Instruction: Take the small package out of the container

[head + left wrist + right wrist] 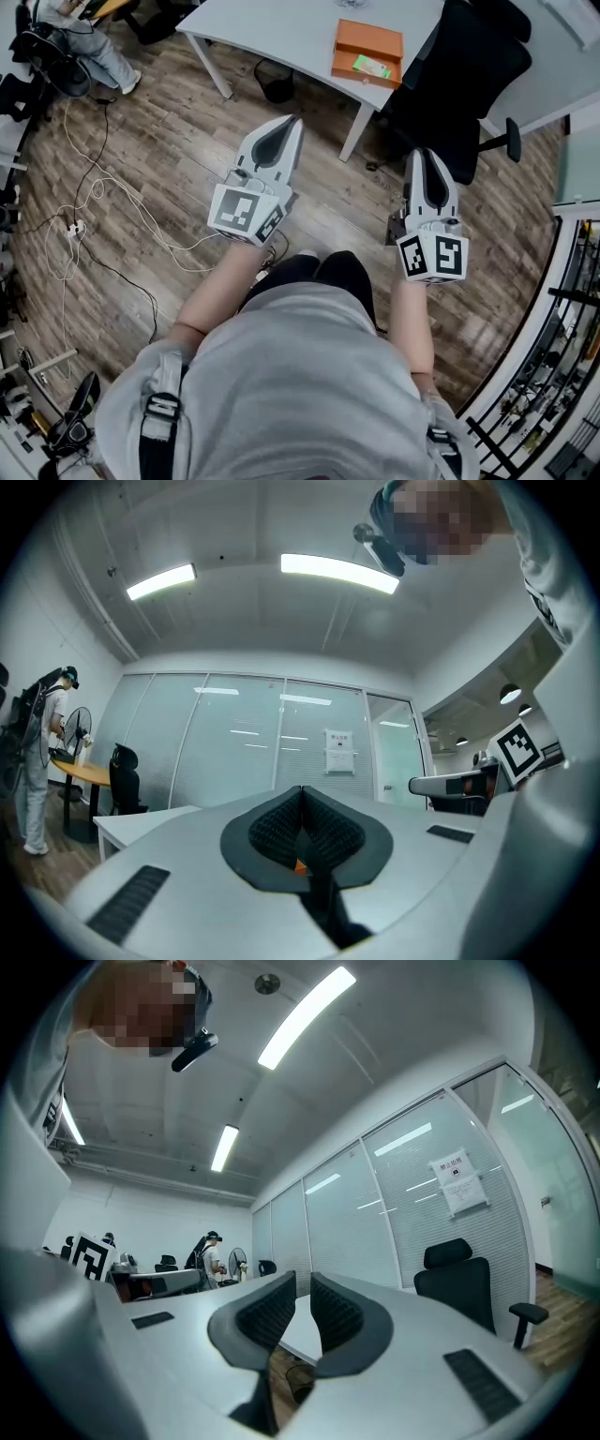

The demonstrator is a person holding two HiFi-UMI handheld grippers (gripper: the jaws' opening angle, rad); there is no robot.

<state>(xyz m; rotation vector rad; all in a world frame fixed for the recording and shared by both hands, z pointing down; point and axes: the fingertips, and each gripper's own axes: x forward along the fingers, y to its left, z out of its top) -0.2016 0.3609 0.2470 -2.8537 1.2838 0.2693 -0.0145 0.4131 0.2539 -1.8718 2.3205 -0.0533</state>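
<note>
Two tools hover short of the orange container (367, 52); left gripper (292, 124) jaws together; right gripper (427, 156) jaws slightly apart, empty.

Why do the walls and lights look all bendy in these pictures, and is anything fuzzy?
Head view: the wide lens curves the floor toward the edges, and a pale shine sits on it at lower right. Left gripper view: the light strips bow into arcs, the corners go black, and the shut left claw looks soft up close. Right gripper view: same bending, the ceiling light glares white, and the right claw is slightly apart.
</note>
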